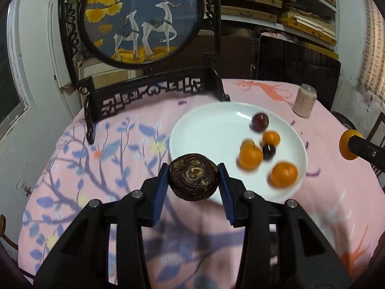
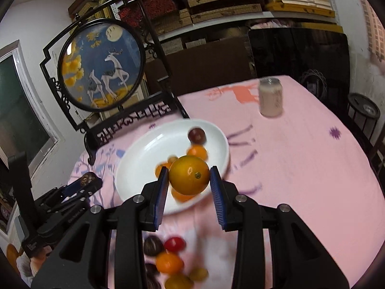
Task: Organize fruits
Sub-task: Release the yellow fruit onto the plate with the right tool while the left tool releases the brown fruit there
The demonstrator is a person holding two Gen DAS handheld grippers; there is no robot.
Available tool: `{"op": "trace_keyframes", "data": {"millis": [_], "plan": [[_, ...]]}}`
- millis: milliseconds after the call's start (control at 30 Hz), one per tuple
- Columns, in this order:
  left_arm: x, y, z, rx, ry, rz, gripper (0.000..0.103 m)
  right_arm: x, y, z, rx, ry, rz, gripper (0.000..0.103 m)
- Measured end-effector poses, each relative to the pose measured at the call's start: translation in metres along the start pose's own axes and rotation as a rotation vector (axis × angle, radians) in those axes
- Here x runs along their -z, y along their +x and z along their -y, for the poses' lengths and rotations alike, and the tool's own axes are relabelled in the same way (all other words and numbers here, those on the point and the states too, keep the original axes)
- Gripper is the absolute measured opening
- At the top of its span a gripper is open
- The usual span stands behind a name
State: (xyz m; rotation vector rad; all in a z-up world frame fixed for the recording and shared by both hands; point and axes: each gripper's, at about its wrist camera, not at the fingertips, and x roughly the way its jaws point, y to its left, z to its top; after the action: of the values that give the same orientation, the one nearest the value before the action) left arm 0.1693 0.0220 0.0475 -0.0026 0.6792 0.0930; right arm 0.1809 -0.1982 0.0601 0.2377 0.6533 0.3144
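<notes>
Presently a firm, rough-skinned dark fruit [image 1: 193, 177] is clamped across its middle between the left gripper [image 1: 193, 180] jaws; a smooth, slippery orange [image 2: 189, 178] is pinched likewise between the right gripper [image 2: 189, 180] jaws.

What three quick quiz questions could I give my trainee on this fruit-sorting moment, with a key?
1. True or false: the left gripper holds nothing.
2. Multiple choice: what is the right gripper holding? A) a can B) an orange fruit C) a red fruit
3. Fill in: the fruits already sorted lie on the white ____.

Key
1. False: it is shut on a dark brown fruit, held above the near rim of the plate.
2. B: the orange fruit sits between its blue pads, over the plate's near side. The can stands upright on the pink tablecloth beyond the plate.
3. Plate: it holds three orange and two dark fruits.
</notes>
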Motion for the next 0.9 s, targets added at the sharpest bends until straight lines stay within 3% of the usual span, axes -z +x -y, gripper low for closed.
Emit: {"op": "trace_keyframes", "data": {"millis": [133,333,433,467,533,767,900], "plan": [[-0.016,0.028,-0.001,-0.003,-0.028,-0.022,0.041,-0.009,0.033,-0.018,-0.037,-0.006,-0.057,0.035],[-0.023,0.082,-0.002,0.016,-0.063,-0.106,0.041,0.01,0.087,-0.042,-0.084,-0.081,-0.21,0.036],[-0.02,0.099,0.0,0.03,-0.07,-0.138,0.042,0.014,0.095,-0.041,-0.071,-0.102,-0.204,0.038],[-0.02,0.102,0.001,0.034,-0.076,-0.137,0.043,0.014,0.095,-0.041,-0.058,-0.108,-0.195,0.043],[-0.02,0.101,0.004,0.018,-0.063,-0.124,0.052,0.012,0.09,-0.037,-0.063,-0.106,-0.175,0.057],[-0.026,0.075,0.005,-0.023,-0.052,-0.044,0.074,0.011,0.073,-0.033,-0.033,-0.101,-0.134,0.058],[-0.01,0.047,0.0,-0.075,-0.03,0.005,0.088,0.018,0.061,-0.035,-0.021,-0.117,-0.13,0.058]]}}
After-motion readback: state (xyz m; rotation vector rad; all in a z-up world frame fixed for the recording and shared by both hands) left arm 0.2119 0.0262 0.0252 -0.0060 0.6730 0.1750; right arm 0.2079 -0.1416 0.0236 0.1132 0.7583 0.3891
